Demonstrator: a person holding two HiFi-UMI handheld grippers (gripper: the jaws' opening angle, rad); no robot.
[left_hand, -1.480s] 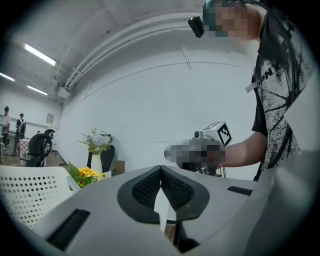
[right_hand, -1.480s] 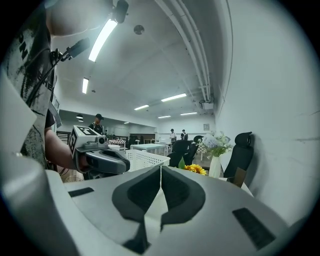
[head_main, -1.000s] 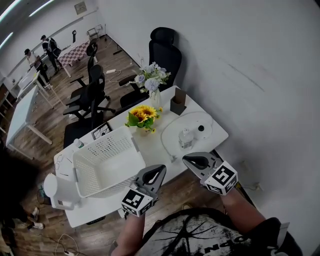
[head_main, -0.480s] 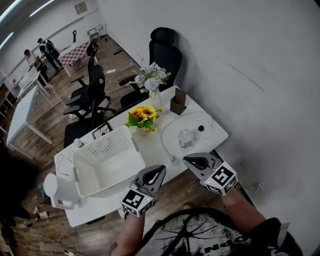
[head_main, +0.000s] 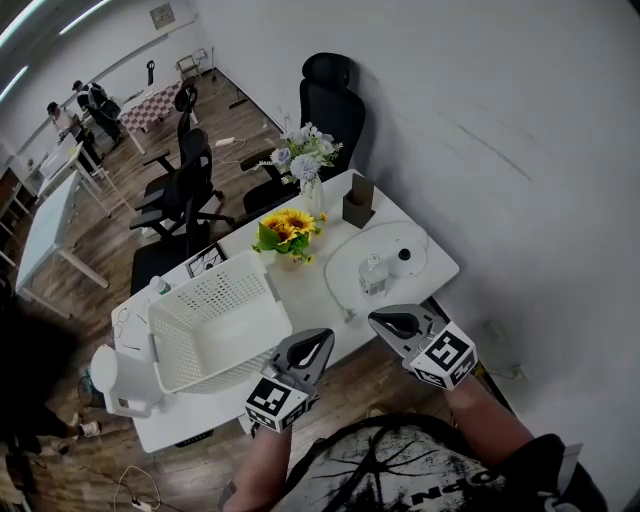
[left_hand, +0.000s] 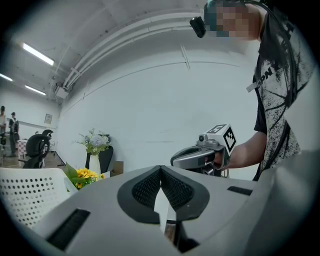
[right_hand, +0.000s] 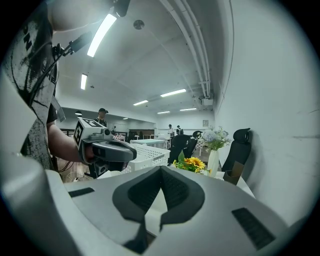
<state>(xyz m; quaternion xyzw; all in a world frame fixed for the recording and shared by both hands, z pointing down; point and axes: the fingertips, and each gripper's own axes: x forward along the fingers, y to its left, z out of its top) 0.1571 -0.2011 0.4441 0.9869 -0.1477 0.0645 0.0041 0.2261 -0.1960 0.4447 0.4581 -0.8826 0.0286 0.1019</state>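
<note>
Both grippers hover in the air over the near edge of a white table (head_main: 310, 292), each held by a hand. My left gripper (head_main: 319, 339) is shut with nothing in it and points toward a white perforated basket (head_main: 215, 325). The right gripper (head_main: 384, 321), also shut and empty, sits just short of a round clear tray (head_main: 407, 240) holding a small bottle (head_main: 373, 275). In the left gripper view the jaws (left_hand: 160, 170) meet, and the right gripper (left_hand: 200, 155) shows beyond them. The right gripper view shows its closed jaws (right_hand: 160, 172) and the left gripper (right_hand: 105, 147).
Sunflowers (head_main: 285, 232), a vase of pale flowers (head_main: 305, 160) and a brown box (head_main: 357, 200) stand at the table's far side. A white jug-like appliance (head_main: 112, 375) sits at the left end. Black office chairs (head_main: 330, 100) (head_main: 185, 190) stand behind. People stand far off.
Both grippers have drifted only slightly and stay shut in the air before the table. Nothing on the table has moved.
</note>
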